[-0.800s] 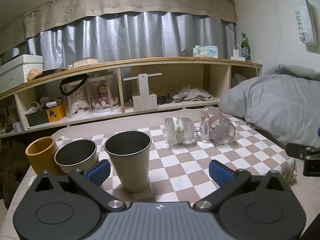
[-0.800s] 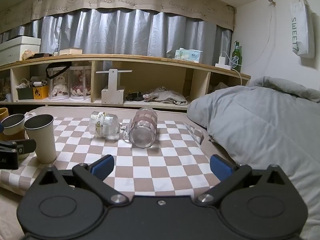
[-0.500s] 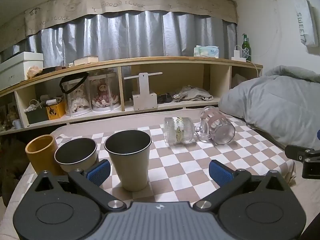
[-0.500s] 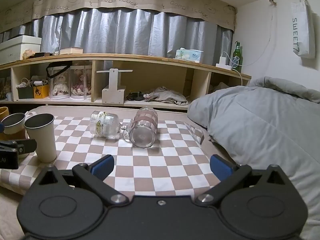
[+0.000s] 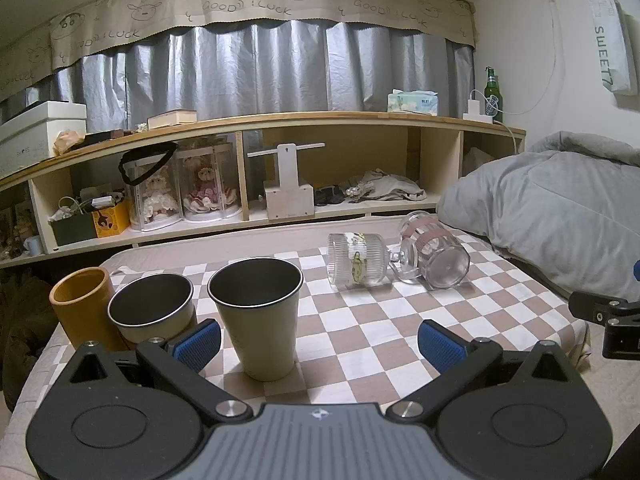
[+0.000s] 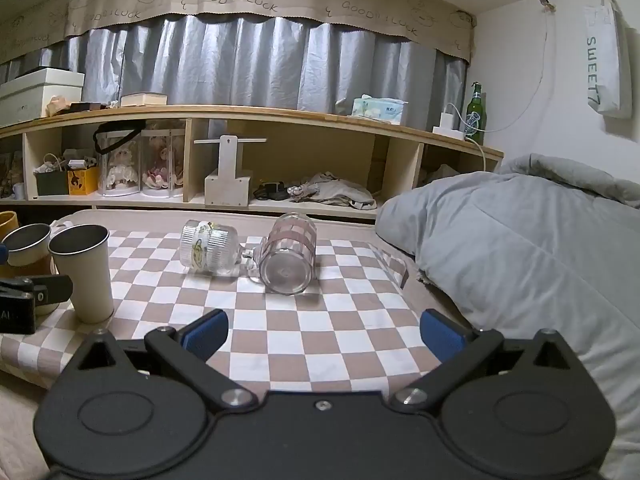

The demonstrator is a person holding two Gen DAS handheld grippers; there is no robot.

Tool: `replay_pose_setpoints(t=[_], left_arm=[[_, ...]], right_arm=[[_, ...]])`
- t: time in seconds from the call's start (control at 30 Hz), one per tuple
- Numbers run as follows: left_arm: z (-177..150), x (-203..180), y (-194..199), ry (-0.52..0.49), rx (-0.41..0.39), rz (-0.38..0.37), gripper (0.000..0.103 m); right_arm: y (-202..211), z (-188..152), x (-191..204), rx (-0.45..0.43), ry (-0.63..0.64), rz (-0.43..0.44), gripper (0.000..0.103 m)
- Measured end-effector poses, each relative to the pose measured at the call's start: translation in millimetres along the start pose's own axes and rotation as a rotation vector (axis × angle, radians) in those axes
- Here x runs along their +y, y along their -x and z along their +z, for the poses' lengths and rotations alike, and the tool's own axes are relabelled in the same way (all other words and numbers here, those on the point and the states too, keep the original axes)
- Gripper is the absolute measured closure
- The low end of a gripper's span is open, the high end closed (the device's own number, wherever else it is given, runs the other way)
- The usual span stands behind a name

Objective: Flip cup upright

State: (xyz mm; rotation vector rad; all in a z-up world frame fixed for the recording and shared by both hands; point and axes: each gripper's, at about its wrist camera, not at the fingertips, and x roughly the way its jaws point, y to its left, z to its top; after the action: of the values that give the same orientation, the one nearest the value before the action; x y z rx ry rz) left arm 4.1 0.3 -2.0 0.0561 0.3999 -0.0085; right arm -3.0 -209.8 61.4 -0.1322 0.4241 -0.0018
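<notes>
Right gripper (image 6: 324,330): I find it spread wide, empty, well short of the glasses.
Left gripper (image 5: 318,342): likewise spread, empty, beside the upright metal cup (image 5: 256,312).
Change: practically none since earlier frames; no approach begun.
Pink-banded glass cup (image 6: 288,258): on its side on the checkered cloth (image 6: 320,344), seemingly touching the ribbed glass (image 6: 208,248).

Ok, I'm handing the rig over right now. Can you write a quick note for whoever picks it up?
Left gripper: open, holding nothing, low at the near edge of the checkered cloth, next to the tall metal cup.
Right gripper: open, holding nothing, facing the two glasses.
Ribbed glass and pink-striped glass mug: both on their sides mid-cloth, close together.
Done: tall metal cup, short metal cup and yellow cup stand upright.
Left: set both glasses upright.
</notes>
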Motion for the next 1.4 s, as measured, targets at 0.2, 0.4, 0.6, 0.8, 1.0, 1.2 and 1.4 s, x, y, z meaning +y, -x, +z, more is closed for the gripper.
replay_pose_setpoints(t=[0.2, 0.4, 0.6, 0.8, 1.0, 1.2, 1.4], left_arm=[[-1.3, 0.9, 1.8, -0.001, -0.001, -0.002, 0.000], [-1.6, 1.2, 2.3, 0.000, 0.000, -0.002, 0.000], [-1.5, 1.1, 2.0, -0.001, 0.001, -0.002, 0.000], [-1.3, 1.4, 2.1, -0.001, 0.002, -0.002, 0.000], [-1.4, 1.6, 1.9, 0.000, 0.002, -0.003, 0.000], [-1.3, 1.8, 2.0, 0.001, 0.003, -0.002, 0.000], [-4.2, -0.3, 0.9, 0.000, 0.003, -0.002, 0.000]], right_arm=[[-0.4, -0.1, 0.4, 0.001, 0.000, -0.001, 0.000], [-0.8, -0.1, -0.3, 0.001, 0.001, 0.000, 0.000], [-0.8, -0.2, -0.9, 0.002, 0.001, 0.000, 0.000], [-0.7, -0.4, -0.8, 0.003, 0.001, 0.000, 0.000], [-0.8, -0.5, -0.8, 0.004, 0.001, 0.000, 0.000], [-1.2, -0.6, -0.9, 0.005, 0.000, 0.000, 0.000], [-1.5, -1.2, -0.8, 0.005, 0.000, 0.000, 0.000]])
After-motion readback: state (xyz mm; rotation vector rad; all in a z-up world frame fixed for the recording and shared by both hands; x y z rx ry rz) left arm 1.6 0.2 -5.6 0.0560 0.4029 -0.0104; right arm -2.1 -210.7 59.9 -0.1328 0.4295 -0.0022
